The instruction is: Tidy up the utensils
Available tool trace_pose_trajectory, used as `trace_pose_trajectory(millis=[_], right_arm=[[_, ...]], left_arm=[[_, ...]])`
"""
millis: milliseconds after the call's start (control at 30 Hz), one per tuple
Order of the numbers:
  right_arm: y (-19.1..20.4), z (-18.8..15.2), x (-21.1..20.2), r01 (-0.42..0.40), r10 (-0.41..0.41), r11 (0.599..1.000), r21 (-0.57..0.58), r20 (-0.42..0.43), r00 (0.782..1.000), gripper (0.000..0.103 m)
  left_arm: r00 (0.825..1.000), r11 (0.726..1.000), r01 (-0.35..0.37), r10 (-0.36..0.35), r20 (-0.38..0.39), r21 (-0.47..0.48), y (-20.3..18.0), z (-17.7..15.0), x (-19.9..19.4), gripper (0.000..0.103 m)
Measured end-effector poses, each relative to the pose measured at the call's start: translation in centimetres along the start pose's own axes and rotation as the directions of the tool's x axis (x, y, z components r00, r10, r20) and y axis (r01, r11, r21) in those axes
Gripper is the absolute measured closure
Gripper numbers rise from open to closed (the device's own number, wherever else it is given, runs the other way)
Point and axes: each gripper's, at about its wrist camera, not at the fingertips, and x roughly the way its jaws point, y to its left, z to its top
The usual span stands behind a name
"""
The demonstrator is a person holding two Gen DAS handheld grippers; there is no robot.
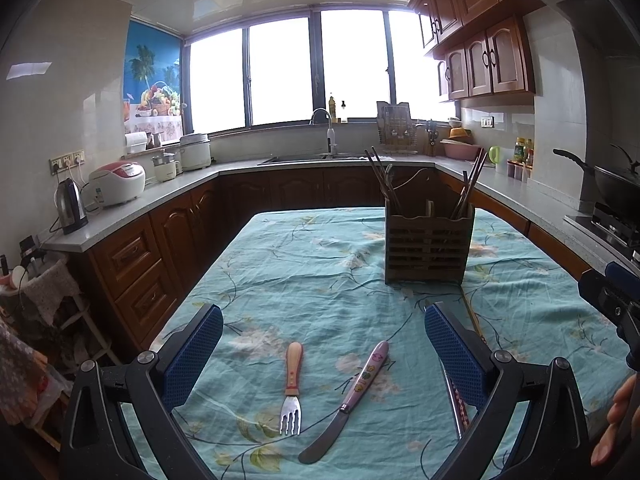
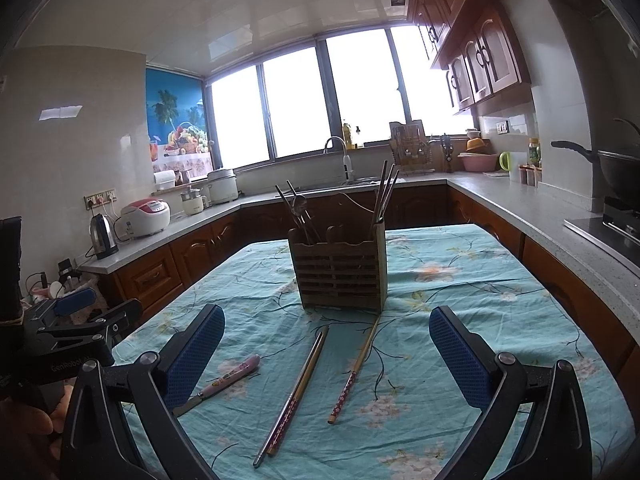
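A wooden slatted utensil holder (image 1: 428, 246) (image 2: 339, 270) stands on the teal flowered tablecloth (image 1: 312, 276) and holds chopsticks and a spoon. In the left wrist view a fork (image 1: 293, 390) with an orange handle and a butter knife (image 1: 348, 400) with a pink handle lie between the fingers of my open, empty left gripper (image 1: 324, 344). In the right wrist view several chopsticks (image 2: 298, 390) (image 2: 354, 372) lie between the fingers of my open, empty right gripper (image 2: 327, 346). The pink knife (image 2: 224, 380) lies at its left.
Kitchen counters (image 1: 168, 192) run along the left, back and right. They carry a kettle (image 1: 71, 206), rice cookers (image 1: 118, 182) and a sink (image 1: 308, 157). A wok (image 1: 612, 188) sits on the stove at the right. The left gripper body (image 2: 64, 332) shows at the left edge.
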Motion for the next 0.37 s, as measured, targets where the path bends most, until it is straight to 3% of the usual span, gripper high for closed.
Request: trace_pose_trajectory(millis=[367], right_arm=[[0.4, -0.3, 0.9, -0.001, 0.001, 1.000, 0.003, -0.020, 1.000, 0.000]], left_arm=[[1.000, 1.000, 0.015, -0.015, -0.022, -0.016, 0.1, 0.1, 1.2, 0.001]])
